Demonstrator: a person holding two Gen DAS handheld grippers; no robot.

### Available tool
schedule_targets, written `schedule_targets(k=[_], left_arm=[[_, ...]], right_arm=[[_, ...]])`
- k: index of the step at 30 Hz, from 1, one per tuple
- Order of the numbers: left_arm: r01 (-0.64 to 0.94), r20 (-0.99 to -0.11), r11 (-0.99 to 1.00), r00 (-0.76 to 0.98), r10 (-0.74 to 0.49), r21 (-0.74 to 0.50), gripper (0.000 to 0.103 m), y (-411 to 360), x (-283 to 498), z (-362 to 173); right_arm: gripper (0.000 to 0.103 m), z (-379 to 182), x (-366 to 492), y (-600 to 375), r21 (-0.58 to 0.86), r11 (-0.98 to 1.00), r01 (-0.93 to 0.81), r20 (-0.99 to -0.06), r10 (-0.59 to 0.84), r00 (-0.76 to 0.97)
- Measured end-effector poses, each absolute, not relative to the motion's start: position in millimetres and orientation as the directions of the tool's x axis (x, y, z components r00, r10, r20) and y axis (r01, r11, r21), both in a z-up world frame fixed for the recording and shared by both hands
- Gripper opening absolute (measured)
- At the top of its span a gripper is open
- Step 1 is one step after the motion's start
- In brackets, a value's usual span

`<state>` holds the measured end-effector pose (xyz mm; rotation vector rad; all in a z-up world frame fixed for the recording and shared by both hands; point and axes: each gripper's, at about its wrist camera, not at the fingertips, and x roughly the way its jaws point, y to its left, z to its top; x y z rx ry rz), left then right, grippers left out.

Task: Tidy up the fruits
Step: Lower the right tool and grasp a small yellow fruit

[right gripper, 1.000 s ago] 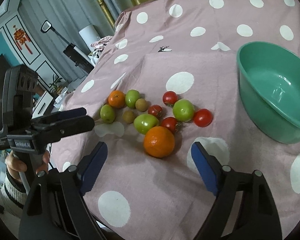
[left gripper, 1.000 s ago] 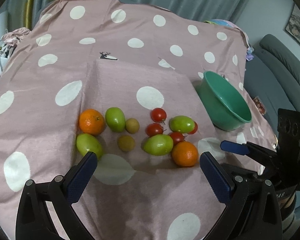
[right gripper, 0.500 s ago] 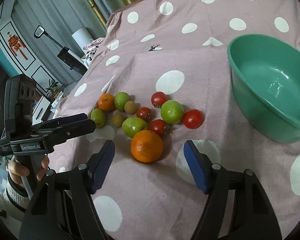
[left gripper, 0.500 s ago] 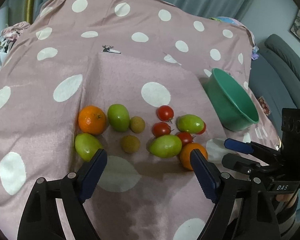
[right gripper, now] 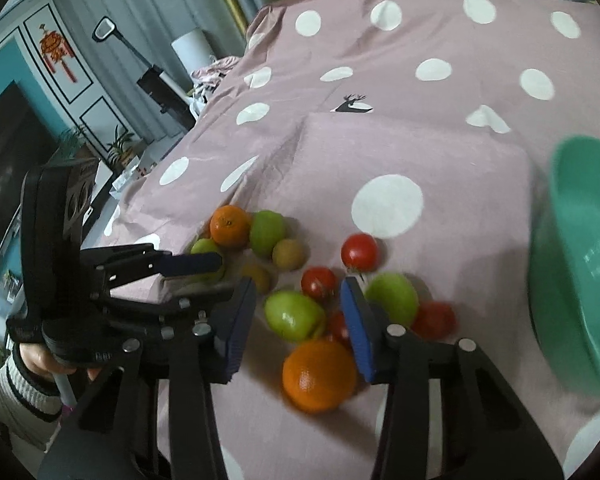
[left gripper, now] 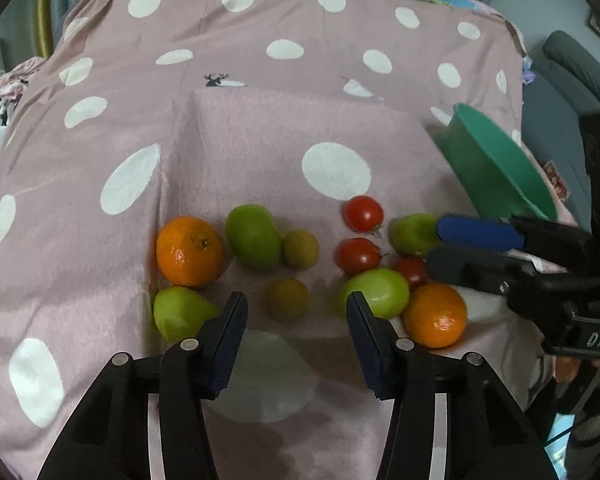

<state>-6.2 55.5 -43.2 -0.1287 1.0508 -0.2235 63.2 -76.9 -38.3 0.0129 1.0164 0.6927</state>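
Note:
Fruit lies in a loose pile on the pink dotted cloth (left gripper: pixel 260 128): two oranges (left gripper: pixel 190 250) (left gripper: pixel 434 314), several green fruits, three red tomatoes and two small brown fruits. My left gripper (left gripper: pixel 296 320) hangs low over the near side, jaws closing. A brown fruit (left gripper: pixel 286 298) sits just past its tips, untouched. My right gripper (right gripper: pixel 298 320) is also closing. A green fruit (right gripper: pixel 294 316) shows in its gap and the near orange (right gripper: pixel 318 374) lies under it; the pads press on neither. The green bowl (left gripper: pixel 496 160) stands to the right, holding nothing.
A raised fold in the cloth runs behind the fruit. A grey sofa (left gripper: pixel 572 68) lies beyond the table's right edge. A hand in a striped sleeve (right gripper: pixel 24 384) holds the left gripper. Cabinets and a screen stand off to the left in the right wrist view.
Both grippers' jaws have narrowed a lot. The left gripper sank toward the brown fruit. The right gripper swung left from the bowl side until it stood over the green fruit and orange.

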Motion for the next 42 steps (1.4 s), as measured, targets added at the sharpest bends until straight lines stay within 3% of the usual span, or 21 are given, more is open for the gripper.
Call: schedule_targets(k=[6, 14, 24, 27, 33, 42], left_arm=[[0.137, -0.874, 0.975, 0.434, -0.219, -0.176, 0.037, 52.8, 7.5, -55.6], [0.180, -0.884, 0.974, 0.421, -0.202, -0.137, 0.030, 43.4, 16.6, -64.0], [0.232, -0.892, 0.964, 0.398, -0.216, -0.130, 0.029, 44.3, 18.1, -64.7], [0.237, -0.891, 0.964, 0.402, -0.208, -0.118, 0.028, 47.4, 16.9, -64.4], [0.237, -0.887, 0.963, 0.409, -0.215, -0.124, 0.028, 49.4, 18.9, -63.4], [0.180, -0.859, 0.960, 0.434, -0.273, -0.214, 0.028, 58.7, 18.0, -58.4]], right_arm=[[0.037, -49.4, 83.8, -52.6, 0.289, 0.761, -0.581, -0.812, 0.516, 0.272], [0.037, -60.9, 95.4, -34.0, 0.262, 0.734, -0.627, -0.842, 0.490, 0.223], [0.036, -79.7, 114.7, 0.9, 0.212, 0.675, -0.706, -0.905, 0.408, 0.118], [0.026, -86.4, 120.3, 6.6, 0.224, 0.657, -0.719, -0.914, 0.398, 0.078], [0.026, -84.1, 123.6, -1.7, 0.247, 0.683, -0.687, -0.895, 0.433, 0.110], [0.026, -38.3, 94.0, -69.8, 0.373, 0.738, -0.563, -0.767, 0.586, 0.260]])
